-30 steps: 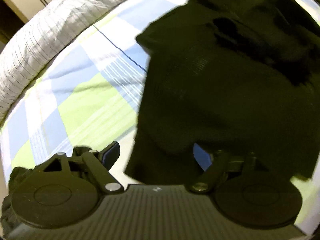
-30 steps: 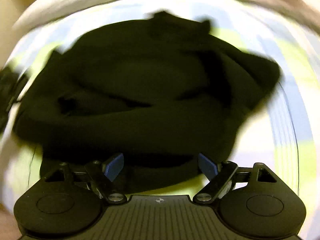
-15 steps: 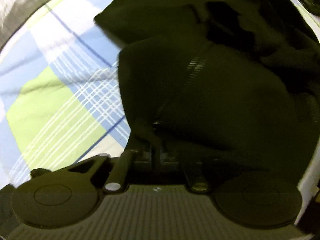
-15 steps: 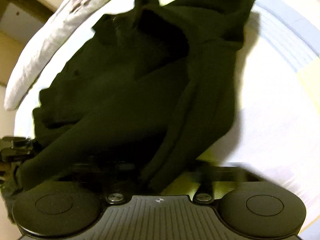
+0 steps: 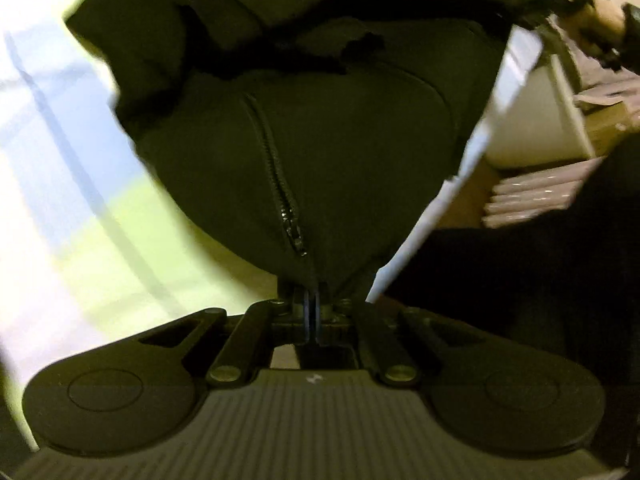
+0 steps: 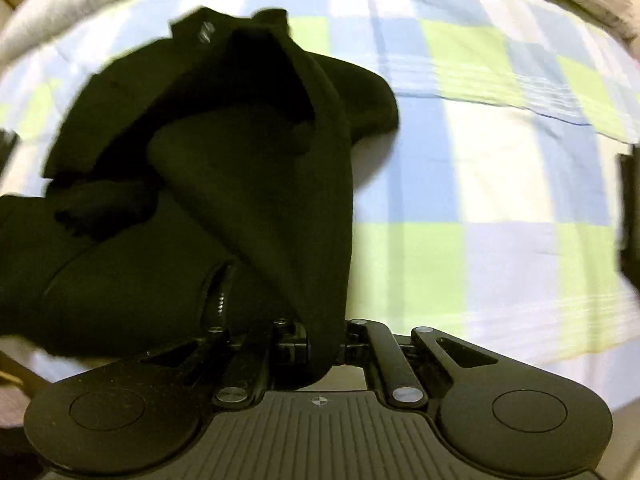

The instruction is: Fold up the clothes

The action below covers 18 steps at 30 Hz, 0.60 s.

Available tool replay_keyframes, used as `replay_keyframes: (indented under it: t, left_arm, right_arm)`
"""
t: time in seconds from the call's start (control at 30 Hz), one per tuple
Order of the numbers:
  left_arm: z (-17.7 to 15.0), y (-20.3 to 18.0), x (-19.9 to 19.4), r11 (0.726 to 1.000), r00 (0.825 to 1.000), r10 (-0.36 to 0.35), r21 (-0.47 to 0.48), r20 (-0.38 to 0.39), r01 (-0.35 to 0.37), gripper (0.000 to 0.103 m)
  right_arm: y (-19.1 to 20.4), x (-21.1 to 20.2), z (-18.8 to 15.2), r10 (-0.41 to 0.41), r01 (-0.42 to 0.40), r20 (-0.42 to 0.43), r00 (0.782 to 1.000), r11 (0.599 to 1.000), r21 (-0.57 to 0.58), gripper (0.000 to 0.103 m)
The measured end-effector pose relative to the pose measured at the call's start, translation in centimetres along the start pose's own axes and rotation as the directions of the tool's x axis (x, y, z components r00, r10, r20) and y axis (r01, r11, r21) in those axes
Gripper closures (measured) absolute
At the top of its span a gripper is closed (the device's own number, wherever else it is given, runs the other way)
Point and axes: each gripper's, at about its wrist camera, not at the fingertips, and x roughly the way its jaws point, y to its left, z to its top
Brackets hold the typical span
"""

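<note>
A black zip-up jacket (image 5: 340,152) hangs from my left gripper (image 5: 311,300), which is shut on its hem right beside the zipper (image 5: 280,184). The cloth stretches away from the jaws, lifted off the checked bedspread (image 5: 80,208). In the right wrist view the same black jacket (image 6: 224,168) drapes up from the bed into my right gripper (image 6: 320,344), shut on a fold of its edge. The far part with the collar (image 6: 240,36) still lies bunched on the bedspread (image 6: 480,184). A short zipper (image 6: 220,296) shows near the right jaws.
The bed is covered by a blue, green and white checked spread with a grey quilt (image 6: 80,4) along its far edge. In the left wrist view the bed's edge (image 5: 472,140) runs on the right, with pale shelving (image 5: 560,100) and a person's hand (image 5: 600,28) beyond.
Both grippers went from open over the flat jacket to shut on its hem, then rose and pulled back, lifting the cloth off the bedspread.
</note>
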Motion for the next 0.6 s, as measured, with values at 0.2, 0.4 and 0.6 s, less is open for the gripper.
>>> replay_keyframes:
  t: [0.2, 0.4, 0.6]
  left_arm:
    - [2.6, -2.4, 1.4, 0.987, 0.986, 0.163, -0.014, 0.025, -0.163, 0.079]
    - [7.0, -0.7, -0.5, 0.954, 0.940, 0.301, -0.053, 0.158, -0.296, 0.060]
    - [9.9, 1.0, 0.2, 0.947, 0.915, 0.320, -0.076, 0.245, -0.311, 0.055]
  right_arm:
    - [-2.4, 1.5, 0.9, 0.001, -0.001, -0.027, 1.000, 1.000, 0.007, 0.065]
    - [0.3, -0.1, 4.4, -0.021, 0.030, 0.085, 0.996, 0.994, -0.110, 0.032]
    - [5.2, -0.9, 8.4, 0.045, -0.014, 0.164, 0.985, 0.982, -0.188, 0.032]
